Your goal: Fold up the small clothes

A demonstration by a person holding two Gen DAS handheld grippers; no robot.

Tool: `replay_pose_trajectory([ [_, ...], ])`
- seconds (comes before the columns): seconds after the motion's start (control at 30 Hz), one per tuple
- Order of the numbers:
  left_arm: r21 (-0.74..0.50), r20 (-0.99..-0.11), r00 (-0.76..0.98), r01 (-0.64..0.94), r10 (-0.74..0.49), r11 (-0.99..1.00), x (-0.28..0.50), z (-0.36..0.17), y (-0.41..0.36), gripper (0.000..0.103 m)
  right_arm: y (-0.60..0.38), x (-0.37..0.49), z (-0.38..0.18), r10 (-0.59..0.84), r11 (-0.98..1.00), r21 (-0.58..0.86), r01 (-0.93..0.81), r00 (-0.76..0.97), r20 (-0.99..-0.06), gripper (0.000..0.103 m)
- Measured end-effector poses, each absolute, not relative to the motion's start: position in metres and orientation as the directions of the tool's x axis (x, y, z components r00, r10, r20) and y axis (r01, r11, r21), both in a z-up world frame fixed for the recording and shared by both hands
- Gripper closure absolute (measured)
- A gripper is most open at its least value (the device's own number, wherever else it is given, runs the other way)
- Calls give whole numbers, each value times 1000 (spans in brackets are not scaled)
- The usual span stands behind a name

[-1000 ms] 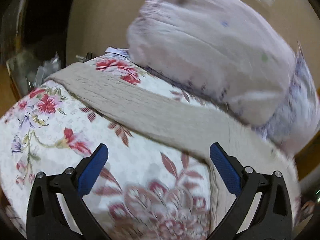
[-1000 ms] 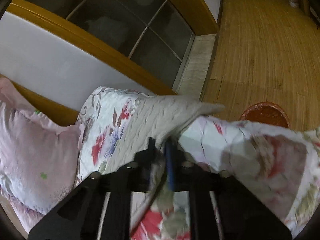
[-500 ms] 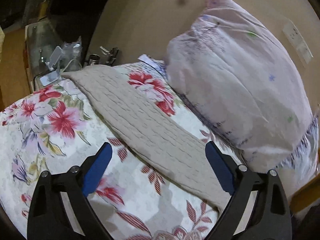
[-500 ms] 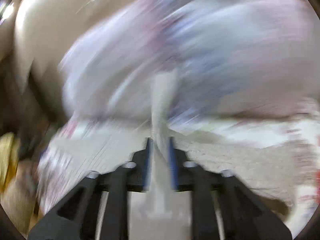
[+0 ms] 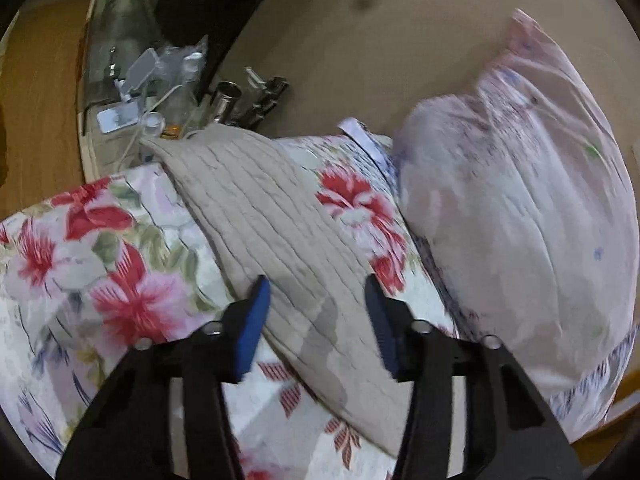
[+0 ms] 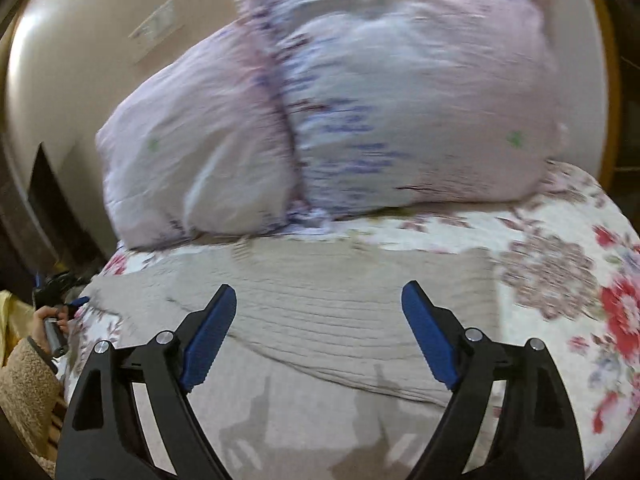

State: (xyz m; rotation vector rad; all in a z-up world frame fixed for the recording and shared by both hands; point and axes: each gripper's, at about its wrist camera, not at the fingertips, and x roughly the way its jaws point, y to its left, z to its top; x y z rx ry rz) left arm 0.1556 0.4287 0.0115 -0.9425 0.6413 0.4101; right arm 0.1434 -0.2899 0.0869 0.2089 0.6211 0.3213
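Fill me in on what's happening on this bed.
A person with two handheld grippers is folding a beige ribbed knit garment laid flat on the floral quilt, in front of pale pink pillows. The left gripper and the right gripper are both open above the knit, gripping nothing.

A home bedroom is shown. A bed is covered w/ a floral quilt, and two pink pillows are propped at its head against a beige wall. A cluttered bedside table w/ a phone, cables & small metal items is seen beside the bed. A wall switch plate is visible above the pillows.
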Motion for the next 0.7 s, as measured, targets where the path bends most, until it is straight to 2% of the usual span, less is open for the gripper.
replay_pose_trajectory([
  [0.03, -598, -690, 720, -621, 67, 507, 153, 10, 433, 73, -295, 143, 86, 346, 932, 289, -218, 768, -538, 16],
  [0.07, -596, -705, 705, -647, 77, 475, 148, 8, 435, 80, -302, 141, 84, 340, 933, 296, -204, 767, -543, 16],
  [0.1, -608, -702, 708, -653, 78, 452, 142, 7, 436, 80, -306, 140, 83, 343, 931, 303, -202, 767, -543, 16],
  [0.13, -614, -699, 711, -653, 78, 444, 137, 8, 435, 73, -309, 138, 81, 344, 930, 307, -201, 768, -540, 16],
  [0.17, -595, -710, 697, -667, 96, 448, 133, 11, 433, 57, -312, 136, 80, 340, 931, 305, -198, 772, -537, 16],
  [0.23, -544, -729, 664, -708, 163, 451, 125, 17, 433, 35, -315, 135, 79, 338, 933, 301, -198, 773, -537, 16],
  [0.3, -539, -720, 660, -726, 214, 427, 117, 22, 438, 34, -319, 136, 76, 339, 932, 308, -193, 768, -544, 16],
  [0.4, -561, -733, 665, -709, 141, 428, 129, 13, 448, 36, -321, 139, 70, 341, 930, 315, -188, 760, -553, 16],
  [0.43, -543, -734, 659, -714, 162, 442, 134, 15, 448, 40, -321, 140, 68, 339, 931, 316, -185, 760, -555, 16],
  [0.47, -535, -735, 658, -710, 163, 457, 141, 16, 450, 51, -322, 141, 66, 338, 930, 323, -177, 759, -557, 16],
  [0.5, -544, -735, 663, -703, 144, 458, 145, 14, 453, 54, -323, 142, 65, 340, 928, 330, -173, 757, -558, 16],
  [0.53, -544, -733, 661, -712, 162, 445, 146, 14, 456, 61, -325, 142, 63, 343, 926, 337, -170, 755, -559, 16],
  [0.57, -572, -710, 686, -694, 161, 437, 146, 14, 460, 87, -325, 141, 62, 341, 926, 338, -167, 755, -560, 16],
  [0.6, -588, -706, 696, -680, 133, 438, 150, 12, 463, 98, -326, 141, 61, 338, 927, 336, -165, 756, -561, 16],
  [0.7, -586, -681, 720, -646, 134, 490, 156, 22, 454, 99, -331, 139, 58, 326, 931, 330, -154, 757, -567, 16],
])
